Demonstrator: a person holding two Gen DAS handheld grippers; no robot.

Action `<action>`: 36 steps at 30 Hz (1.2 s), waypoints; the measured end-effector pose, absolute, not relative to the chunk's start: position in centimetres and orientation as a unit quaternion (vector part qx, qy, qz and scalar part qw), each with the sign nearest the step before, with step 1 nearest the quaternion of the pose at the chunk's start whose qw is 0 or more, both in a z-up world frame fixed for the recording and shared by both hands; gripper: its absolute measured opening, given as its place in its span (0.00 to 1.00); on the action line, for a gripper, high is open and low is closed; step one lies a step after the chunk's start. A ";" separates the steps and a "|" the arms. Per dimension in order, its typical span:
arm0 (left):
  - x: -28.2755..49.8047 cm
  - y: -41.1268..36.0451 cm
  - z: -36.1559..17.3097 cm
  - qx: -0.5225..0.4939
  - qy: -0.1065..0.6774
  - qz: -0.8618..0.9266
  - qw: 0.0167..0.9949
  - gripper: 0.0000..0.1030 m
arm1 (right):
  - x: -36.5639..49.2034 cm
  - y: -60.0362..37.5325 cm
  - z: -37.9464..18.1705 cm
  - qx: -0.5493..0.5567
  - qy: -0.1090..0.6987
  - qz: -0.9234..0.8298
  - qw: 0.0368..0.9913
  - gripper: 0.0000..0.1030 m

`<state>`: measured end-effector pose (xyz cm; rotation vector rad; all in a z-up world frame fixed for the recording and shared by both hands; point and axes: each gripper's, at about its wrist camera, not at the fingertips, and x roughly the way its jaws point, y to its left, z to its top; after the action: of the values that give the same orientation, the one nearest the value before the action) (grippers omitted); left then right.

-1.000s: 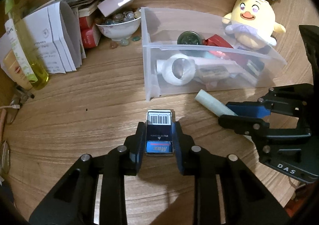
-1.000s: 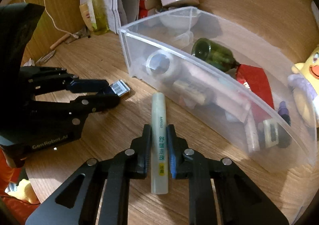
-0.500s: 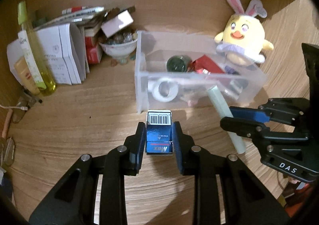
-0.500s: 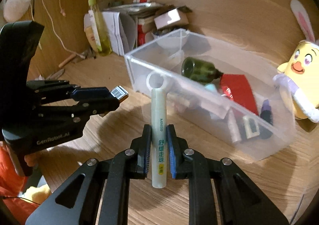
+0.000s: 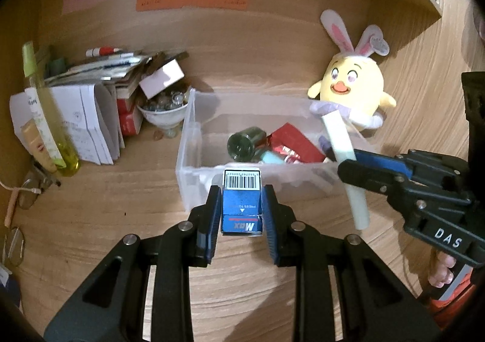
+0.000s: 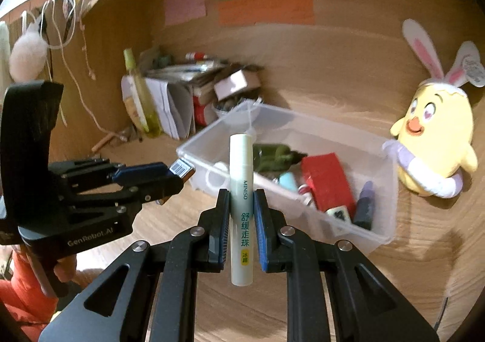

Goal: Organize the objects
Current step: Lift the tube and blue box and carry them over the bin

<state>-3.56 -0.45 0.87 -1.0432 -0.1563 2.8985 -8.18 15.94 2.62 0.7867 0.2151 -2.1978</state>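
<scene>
Plastic bin: clear rectangular tub [image 5: 194,142] on the wooden desk, ahead of both tongs; already holding a dark green glass bottle [image 5: 242,146], a red packet [image 5: 295,145] and other small items.
Left tongs: left gripper [image 5: 241,214] clamped on a small blue cardboard box with a white barcode label [image 5: 241,205]; box off the desk, its front end level with the tub's near wall.
Right tongs: right gripper [image 6: 241,214] pinched narrow around a pale green cylindrical roll-on tube [image 6: 241,208]; tube upright between the pads, its top against the tub's near rim in the right wrist view.
Beside the tongs: yellow plush chick with rabbit ears [image 5: 351,90] past the tub's far right corner; white bowl of glass beads [image 5: 163,111] and stacked papers [image 5: 88,127] off to the left.
Done: both items picked up and carried toward the tub.
Left: likely move over the rim, release box and tube inside; loose clutter at left apparently unsorted.
</scene>
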 end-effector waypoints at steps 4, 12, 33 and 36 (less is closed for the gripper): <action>-3.9 -0.2 1.8 -0.326 -0.053 0.943 0.028 0.26 | -8.5 16.7 3.4 0.297 0.076 -0.872 0.380 0.14; -5.2 -0.3 3.5 -0.307 -0.059 0.949 0.029 0.26 | -9.9 18.2 5.0 0.277 0.060 -0.886 0.367 0.14; -10.8 0.3 2.0 -0.337 -0.060 0.939 0.031 0.26 | -15.3 18.7 3.8 0.284 0.082 -0.910 0.291 0.14; -11.6 -0.3 1.1 -0.349 -0.067 0.935 0.026 0.26 | -16.0 18.2 2.7 0.296 0.092 -0.907 0.285 0.14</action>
<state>-11.64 -0.28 1.14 -1.0773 -0.2060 2.8882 -16.03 18.19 2.69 0.7915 0.2463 -2.4259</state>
